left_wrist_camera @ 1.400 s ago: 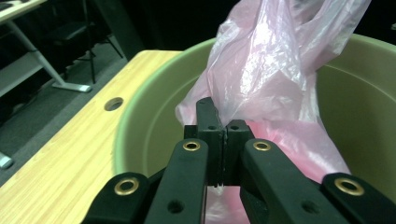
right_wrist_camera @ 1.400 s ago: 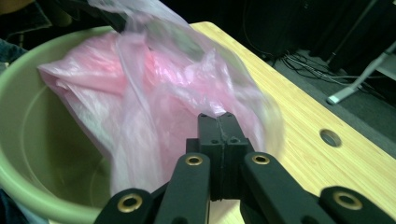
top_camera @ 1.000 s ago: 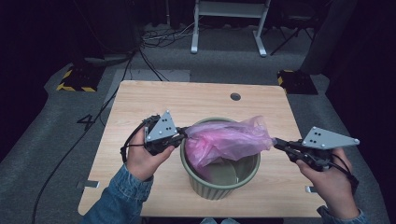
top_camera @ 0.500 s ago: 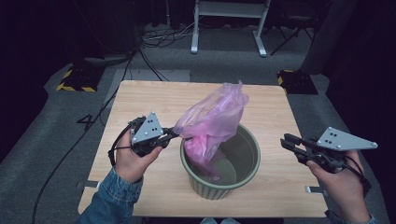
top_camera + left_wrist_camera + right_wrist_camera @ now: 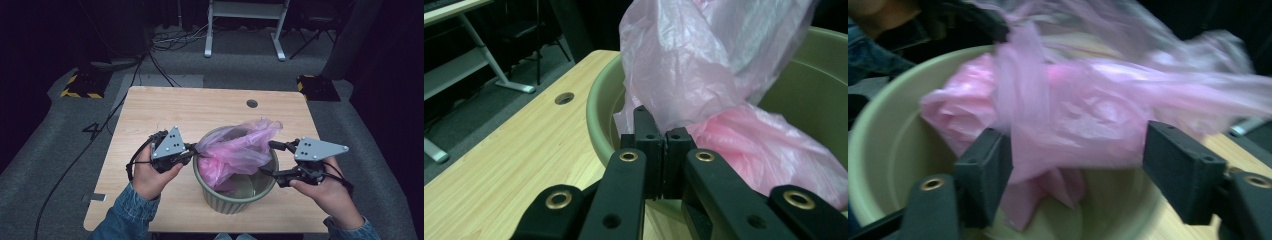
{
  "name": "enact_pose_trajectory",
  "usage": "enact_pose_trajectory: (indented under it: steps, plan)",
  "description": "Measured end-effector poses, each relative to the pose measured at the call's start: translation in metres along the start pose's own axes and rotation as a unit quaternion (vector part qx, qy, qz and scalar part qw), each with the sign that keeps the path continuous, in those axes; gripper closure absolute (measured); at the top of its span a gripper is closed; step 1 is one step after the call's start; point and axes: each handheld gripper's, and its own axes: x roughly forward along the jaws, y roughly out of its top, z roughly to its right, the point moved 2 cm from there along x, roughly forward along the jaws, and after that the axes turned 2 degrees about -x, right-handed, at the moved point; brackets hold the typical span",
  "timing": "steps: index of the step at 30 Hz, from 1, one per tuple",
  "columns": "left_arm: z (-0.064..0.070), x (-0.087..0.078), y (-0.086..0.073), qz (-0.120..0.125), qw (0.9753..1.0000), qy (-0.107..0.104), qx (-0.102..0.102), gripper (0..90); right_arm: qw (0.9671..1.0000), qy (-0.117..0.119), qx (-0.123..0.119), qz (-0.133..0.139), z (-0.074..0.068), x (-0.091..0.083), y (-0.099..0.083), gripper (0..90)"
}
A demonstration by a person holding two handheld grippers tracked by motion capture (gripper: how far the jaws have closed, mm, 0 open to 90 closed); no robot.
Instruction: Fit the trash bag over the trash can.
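1. We find a pink plastic bag (image 5: 239, 152) draped across the mouth of a green round bin (image 5: 235, 197), which stands on the near middle of a light wooden table (image 5: 150, 112).

2. The bag hangs partly inside the bin; its bulk lies toward the left and centre of the opening, and a loose fold rises above the far right rim.

3. The left gripper (image 5: 194, 150) sits just left of the bin's rim, held in the person's left hand (image 5: 150, 175). In the left gripper view its jaws are pressed together on an edge of the bag (image 5: 704, 75), right at the bin's rim (image 5: 599, 115).

4. The right gripper (image 5: 267, 159) is at the right side of the bin, held in the person's right hand (image 5: 327, 192). Its jaws stand wide apart, one above the other in the high view.

5. In the right gripper view the bag (image 5: 1073, 115) lies between the spread jaws, with one jaw against the film. This view is blurred, so we cannot tell whether the other jaw touches it. The bin's inner wall (image 5: 888, 140) shows beneath.

6. A round cable hole (image 5: 252, 103) lies in the table beyond the bin, toward the far edge.

7. Denim sleeves (image 5: 127, 220) cover both forearms at the near edge.
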Motion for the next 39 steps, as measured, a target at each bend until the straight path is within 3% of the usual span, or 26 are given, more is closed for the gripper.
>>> enact_pose_trajectory:
  steps: [3, 5, 7, 9, 11, 13, 18, 22, 28, 30, 31, 33, 35, 39]
  plan:
    - [0.003, 0.004, 0.001, 0.000, 1.0000, -0.008, 0.000, 88.3, 0.9999, 0.014, -0.003, -0.001, -0.006, 0.007, 0.002, 30.5]
    - [0.005, 0.006, 0.002, 0.002, 0.9999, -0.011, 0.003, 86.7, 0.9997, 0.015, -0.017, -0.006, -0.007, 0.008, 0.004, 62.5]
    - [0.007, 0.008, 0.003, 0.006, 0.9999, -0.015, 0.002, 84.0, 0.9994, 0.024, -0.017, -0.016, -0.008, 0.007, 0.005, 83.0]
    - [0.009, 0.010, 0.006, 0.016, 0.9997, -0.018, -0.004, 70.0, 0.9995, 0.019, -0.022, -0.015, -0.010, 0.007, 0.007, 90.0]
    - [0.010, 0.011, 0.010, 0.024, 0.9997, -0.010, 0.000, 47.8, 0.9993, 0.017, -0.033, -0.009, -0.014, 0.005, 0.009, 90.0]
    - [0.012, 0.012, 0.017, 0.034, 0.9993, -0.012, 0.005, 35.6, 0.9988, 0.016, -0.045, -0.008, -0.019, 0.003, 0.011, 90.0]
    - [0.016, 0.012, 0.032, 0.045, 0.9985, -0.030, 0.010, 31.6, 0.9969, 0.031, -0.071, -0.015, -0.034, 0.002, 0.014, 90.0]
    - [0.017, 0.009, 0.045, 0.063, 0.9974, -0.036, 0.008, 30.4, 0.9953, 0.025, -0.091, -0.018, -0.040, 0.001, 0.017, 90.0]
    - [0.015, 0.013, 0.053, 0.056, 0.9983, -0.015, 0.009, 28.6, 0.9944, 0.038, -0.096, -0.021, -0.045, 0.005, 0.018, 90.0]
    - [0.012, 0.017, 0.053, 0.050, 0.9987, -0.007, 0.004, 29.2, 0.9939, 0.047, -0.098, -0.023, -0.049, 0.009, 0.017, 90.0]
    - [0.010, 0.019, 0.052, 0.042, 0.9991, -0.005, 0.000, 34.4, 0.9937, 0.051, -0.098, -0.023, -0.050, 0.010, 0.017, 90.0]
    - [0.006, 0.020, 0.047, 0.019, 0.9998, 0.005, 0.003, 67.3, 0.9935, 0.057, -0.096, -0.024, -0.052, 0.010, 0.017, 90.0]
    - [0.004, 0.020, 0.042, 0.002, 0.9999, 0.012, 0.002, 85.4, 0.9946, 0.047, -0.089, -0.024, -0.050, 0.006, 0.017, 84.1]
    - [0.003, 0.017, 0.034, -0.004, 0.9999, 0.011, -0.004, 88.9, 0.9985, 0.026, -0.047, -0.008, -0.036, -0.013, 0.016, 63.8]
